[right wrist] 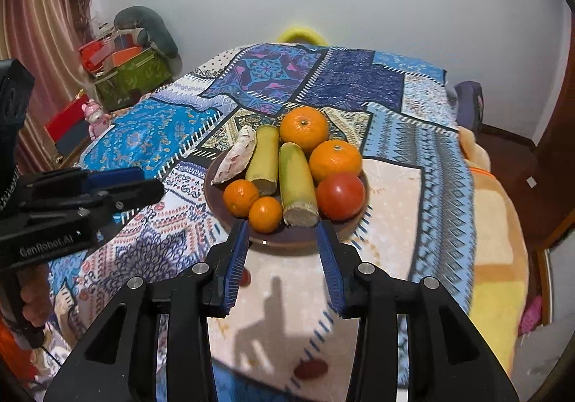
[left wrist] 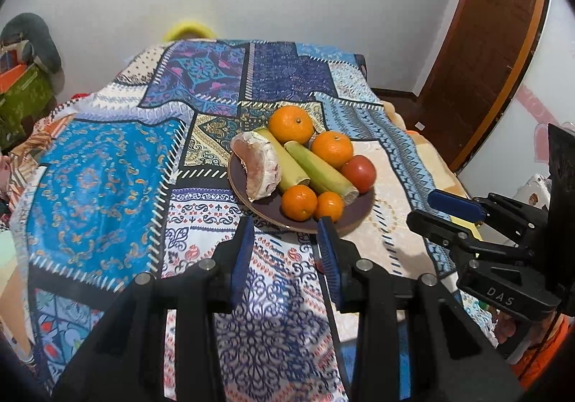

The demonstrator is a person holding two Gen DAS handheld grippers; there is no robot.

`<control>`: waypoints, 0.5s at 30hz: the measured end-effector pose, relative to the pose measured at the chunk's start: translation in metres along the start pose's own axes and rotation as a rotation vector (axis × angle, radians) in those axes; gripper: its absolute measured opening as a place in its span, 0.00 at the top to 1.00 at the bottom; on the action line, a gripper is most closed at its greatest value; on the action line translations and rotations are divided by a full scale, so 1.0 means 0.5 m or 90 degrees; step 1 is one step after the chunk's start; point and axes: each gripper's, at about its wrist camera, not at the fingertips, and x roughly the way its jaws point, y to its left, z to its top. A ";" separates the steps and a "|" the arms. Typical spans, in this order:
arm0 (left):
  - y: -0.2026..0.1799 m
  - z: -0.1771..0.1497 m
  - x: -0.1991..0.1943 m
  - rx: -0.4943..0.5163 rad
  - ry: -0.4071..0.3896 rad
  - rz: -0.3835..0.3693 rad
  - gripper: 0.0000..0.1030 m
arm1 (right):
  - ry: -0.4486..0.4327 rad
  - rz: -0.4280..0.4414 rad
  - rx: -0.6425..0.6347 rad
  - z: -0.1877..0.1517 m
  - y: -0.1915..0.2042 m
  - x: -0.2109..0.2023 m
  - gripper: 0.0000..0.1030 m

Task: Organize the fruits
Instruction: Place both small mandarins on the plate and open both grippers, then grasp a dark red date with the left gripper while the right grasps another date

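1. The left gripper [left wrist: 284, 226] is hovering with jaws standing wide and nothing between them, the tips sitting just short of the 6 o'clock rim of the plate [left wrist: 355, 213].
2. The right gripper [right wrist: 282, 229] is likewise hanging wide and empty, its tips near the same rim; in the left view it is showing at 3 o'clock, well apart from the fruit.
3. The plate is resting on the patterned cloth [left wrist: 100, 165] covering the surface, and all the fruit is sitting on it.
4. In the right view: two small oranges at 7 o'clock [right wrist: 240, 197] and 6 o'clock [right wrist: 265, 214], a tomato [right wrist: 339, 196] at 4 o'clock, two larger oranges at 2 o'clock [right wrist: 335, 159] and 12 o'clock [right wrist: 304, 129].
5. Two green-yellow cane pieces [right wrist: 297, 186] are lying side by side through the centre; a peeled pomelo segment [right wrist: 235, 157] is leaning at 10 o'clock.
6. Handling judgement: oranges are looking firm, round, prone to rolling, so grip across the widest part. Tomato is probably smooth and bruisable; light squeeze only.
7. Cane pieces appear stiff; take mid-length across the shaft. Pomelo segment is likely soft and tearable; hold at its thick middle.
8. Nearest candidate: the 6 o'clock orange, though it is touching its neighbours.
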 end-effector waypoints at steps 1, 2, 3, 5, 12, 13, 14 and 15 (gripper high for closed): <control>-0.004 -0.004 -0.012 0.002 -0.004 0.001 0.65 | -0.001 -0.003 0.001 -0.004 0.000 -0.010 0.65; -0.008 -0.006 -0.020 0.004 -0.006 0.003 0.65 | -0.003 -0.006 0.003 -0.008 0.000 -0.021 0.65; -0.012 -0.010 -0.031 0.006 -0.010 0.005 0.63 | -0.003 -0.009 0.004 -0.010 0.000 -0.027 0.65; -0.018 -0.018 -0.050 0.009 -0.018 0.009 0.62 | -0.003 -0.015 0.010 -0.019 0.000 -0.042 0.65; -0.034 -0.052 -0.082 0.014 -0.018 0.019 0.55 | 0.009 -0.038 0.031 -0.061 -0.014 -0.071 0.60; -0.036 -0.058 -0.082 0.016 -0.016 0.021 0.53 | 0.015 -0.040 0.036 -0.069 -0.018 -0.071 0.60; -0.038 -0.065 -0.081 0.017 -0.011 0.023 0.53 | 0.024 -0.040 0.043 -0.076 -0.023 -0.068 0.60; -0.039 -0.070 -0.079 0.018 -0.007 0.025 0.53 | 0.035 -0.041 0.048 -0.082 -0.027 -0.065 0.60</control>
